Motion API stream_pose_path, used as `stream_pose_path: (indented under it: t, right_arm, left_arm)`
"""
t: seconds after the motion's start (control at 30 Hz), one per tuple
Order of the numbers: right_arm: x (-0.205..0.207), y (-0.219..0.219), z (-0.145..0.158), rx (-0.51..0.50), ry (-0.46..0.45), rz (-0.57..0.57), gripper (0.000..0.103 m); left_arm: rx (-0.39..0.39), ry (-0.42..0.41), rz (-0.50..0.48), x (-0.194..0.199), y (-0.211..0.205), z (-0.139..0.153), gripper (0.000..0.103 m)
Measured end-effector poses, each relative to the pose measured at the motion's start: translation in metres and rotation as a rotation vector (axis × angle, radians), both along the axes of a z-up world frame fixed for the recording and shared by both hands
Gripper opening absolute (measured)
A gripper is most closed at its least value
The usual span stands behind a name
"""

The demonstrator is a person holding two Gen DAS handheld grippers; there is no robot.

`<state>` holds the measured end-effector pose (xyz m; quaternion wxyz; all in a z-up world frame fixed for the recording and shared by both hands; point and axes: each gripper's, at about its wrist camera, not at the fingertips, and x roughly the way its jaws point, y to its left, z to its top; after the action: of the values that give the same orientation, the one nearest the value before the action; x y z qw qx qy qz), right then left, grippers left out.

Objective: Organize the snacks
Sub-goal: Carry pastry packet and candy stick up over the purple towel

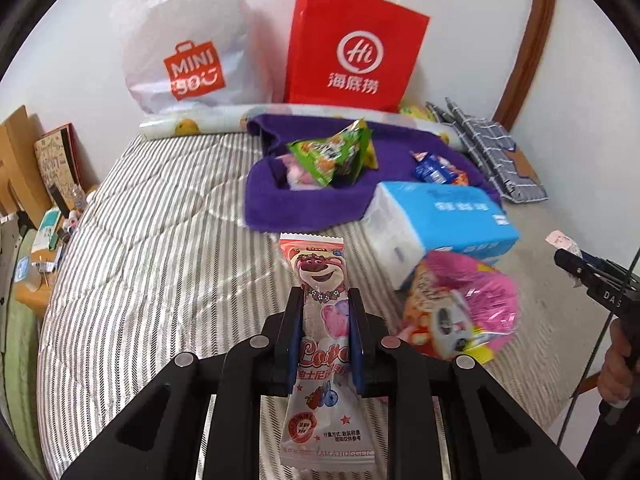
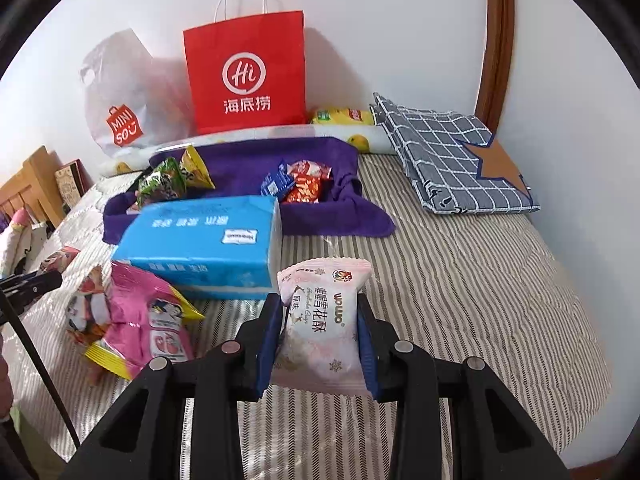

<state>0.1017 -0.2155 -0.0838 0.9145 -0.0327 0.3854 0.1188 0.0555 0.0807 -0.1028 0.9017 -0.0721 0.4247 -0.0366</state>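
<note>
the left gripper (image 1: 325,300) is holding a long bear-print candy packet (image 1: 320,280), its jaws pinching narrowly on the packet's middle so both ends are sticking out free. the right gripper (image 2: 319,320) is holding a pale pink snowflake-crisp packet (image 2: 322,320), jaws closing on its two sides, the packet sitting upright between them. each packet appears to be hanging above the striped bed (image 2: 460,280) rather than resting on it, probably so both can be carried together toward the purple cloth tray (image 2: 320,216), which is sitting near the wall and seems to be serving as the collecting place.

counting what is showing: two snacks are being held, one per gripper. in the tray's left part a green triangular bag (image 2: 162,186) and a yellow one (image 2: 196,172) are lying together, with something pink beneath them in the left view; in its right part a blue packet (image 2: 276,182) and at least two red-orange ones (image 2: 306,188) are sharing the space, so sorting by kind looks likely. one pink bag (image 2: 136,320) is still lying loose on the bed, touching one blue tissue pack (image 2: 204,240) that is standing between it and the tray. two shopping bags are leaning on the wall: one red paper bag (image 2: 244,72) and one white plastic bag (image 2: 124,92).
</note>
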Motion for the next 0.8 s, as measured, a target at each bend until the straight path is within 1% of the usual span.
stream_pose_path:
  t: [0.2,0.47,0.6,0.8]
  right_arm:
    - [0.000,0.002,0.013,0.000,-0.011,-0.010,0.034]
    - [0.006,0.012,0.029,0.017,-0.042,0.019,0.034]
    - [0.013,0.018,0.036,0.035,-0.061,0.038,0.034]
    - [0.036,0.027,0.045,0.069,-0.067,0.066,0.034]
  left_arm:
    - [-0.004,-0.020,-0.040,-0.002,-0.017,0.016,0.020]
    - [-0.035,-0.042,-0.081,0.007,-0.034,0.031,0.020]
    - [-0.043,-0.060,-0.102,0.017,-0.042,0.038,0.020]
    - [-0.067,-0.078,-0.118,0.039,-0.046,0.047,0.020]
